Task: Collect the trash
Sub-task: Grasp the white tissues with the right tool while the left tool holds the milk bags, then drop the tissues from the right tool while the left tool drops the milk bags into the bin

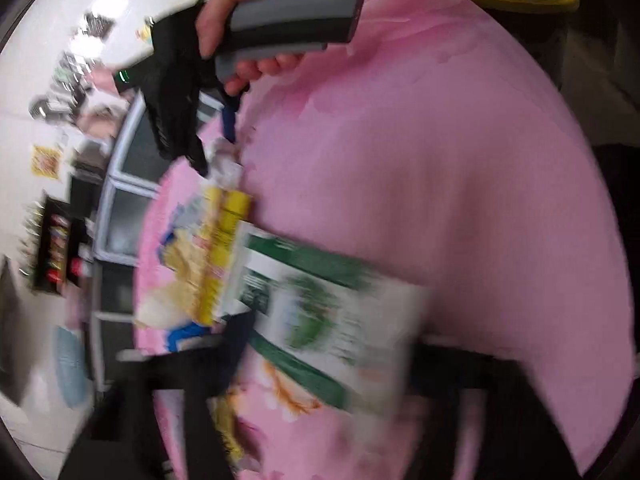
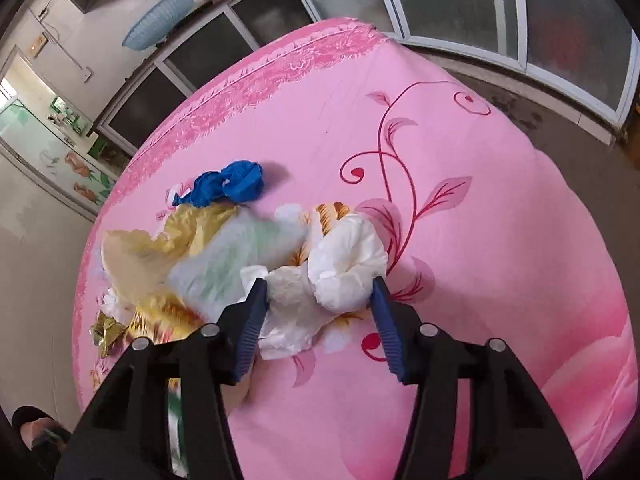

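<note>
Right gripper [image 2: 320, 314] at roughly half spread, blue pads flanking the crumpled white plastic bag [image 2: 348, 268] at lower centre of the right wrist view, one pad tip just at the bag's edge, no clear squeeze yet. Left gripper [image 1: 336, 344] too smeared by blur to judge as wide or narrow; green-and-white package [image 1: 320, 304] across its dark fingers at lower centre of the left wrist view, held or merely lying there impossible to say. Likely trouble from here: thin film sliding out of a shallow pinch at the pad tips; a low pinch catching a fold of the pink floral bedsheet [image 2: 500, 240] along with the bag; a loose flap snagging the pale green bag [image 2: 236, 256] touching it on the left and dragging the heap; possibly the package slipping from the left side. More rubbish left of centre: yellow wrapper [image 2: 160, 240], gold foil scrap [image 2: 104, 330] near the sheet's edge, blue crumpled plastic [image 2: 236, 186] just above the heap. Soft, yielding, patterned cloth for a surface, so poor backing under a pinch. Beyond it, frosted sliding windows [image 2: 460, 8] along the top, a blue basin [image 2: 158, 22] at upper left, bare grey floor [image 2: 520, 112] at right.
</note>
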A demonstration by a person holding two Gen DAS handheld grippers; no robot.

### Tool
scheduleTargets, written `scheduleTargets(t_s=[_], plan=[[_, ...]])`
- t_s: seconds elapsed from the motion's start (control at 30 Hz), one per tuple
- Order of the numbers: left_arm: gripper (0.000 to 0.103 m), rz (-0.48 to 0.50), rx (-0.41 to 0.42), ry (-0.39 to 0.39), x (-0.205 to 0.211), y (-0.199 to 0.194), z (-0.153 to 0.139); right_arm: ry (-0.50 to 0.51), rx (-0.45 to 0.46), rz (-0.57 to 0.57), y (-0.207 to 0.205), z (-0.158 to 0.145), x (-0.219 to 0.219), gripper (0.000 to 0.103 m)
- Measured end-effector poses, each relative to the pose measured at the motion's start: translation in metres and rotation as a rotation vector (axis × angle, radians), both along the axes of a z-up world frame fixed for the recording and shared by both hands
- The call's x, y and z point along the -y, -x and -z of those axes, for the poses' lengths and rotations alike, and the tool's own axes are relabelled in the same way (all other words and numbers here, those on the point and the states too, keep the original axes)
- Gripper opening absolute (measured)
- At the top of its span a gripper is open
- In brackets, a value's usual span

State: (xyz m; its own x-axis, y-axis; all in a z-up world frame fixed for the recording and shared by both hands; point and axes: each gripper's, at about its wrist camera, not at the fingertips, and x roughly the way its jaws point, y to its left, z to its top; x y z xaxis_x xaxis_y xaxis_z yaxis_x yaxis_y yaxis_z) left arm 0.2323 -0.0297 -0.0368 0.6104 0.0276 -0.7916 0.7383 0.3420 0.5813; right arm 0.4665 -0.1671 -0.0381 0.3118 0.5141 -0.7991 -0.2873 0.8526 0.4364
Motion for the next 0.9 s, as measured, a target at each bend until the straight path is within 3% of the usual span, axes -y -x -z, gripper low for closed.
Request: scheduleTargets(t_s=[0.03, 0.13, 0.23, 0.3, 0.4, 0.63, 0.8, 0.9], plan=[[0.010, -0.011, -0.038, 0.020, -0.001, -0.001, 0.000, 0.002, -0.007, 0.003, -0.001, 0.002, 0.000, 0.043], [0.010, -0.025, -0.074, 0.044, -0.002, -0.002, -0.003, -0.016, -0.017, 0.007, -0.001, 0.000, 0.002, 0.038], [0.008, -0.047, -0.108, 0.117, -0.006, -0.001, -0.016, -0.038, -0.012, 0.002, 0.004, -0.006, 0.003, 0.037], [0.008, -0.044, -0.106, 0.149, -0.010, 0.007, -0.028, -0.041, 0.026, 0.004, 0.011, -0.016, 0.005, 0.037], [0.008, -0.060, -0.045, 0.180, -0.018, 0.021, -0.049, -0.083, 0.072, 0.014, 0.022, -0.038, 0.014, 0.037], [0.008, -0.090, 0.091, 0.224, -0.034, 0.062, -0.097, -0.072, 0.216, 0.050, 0.067, -0.102, 0.041, 0.037], [0.008, -0.074, 0.147, 0.235, -0.036, 0.089, -0.118, -0.052, 0.287, 0.077, 0.119, -0.132, 0.072, 0.037], [0.008, -0.068, 0.154, 0.258, -0.033, 0.098, -0.123, -0.029, 0.305, 0.103, 0.156, -0.136, 0.092, 0.037]])
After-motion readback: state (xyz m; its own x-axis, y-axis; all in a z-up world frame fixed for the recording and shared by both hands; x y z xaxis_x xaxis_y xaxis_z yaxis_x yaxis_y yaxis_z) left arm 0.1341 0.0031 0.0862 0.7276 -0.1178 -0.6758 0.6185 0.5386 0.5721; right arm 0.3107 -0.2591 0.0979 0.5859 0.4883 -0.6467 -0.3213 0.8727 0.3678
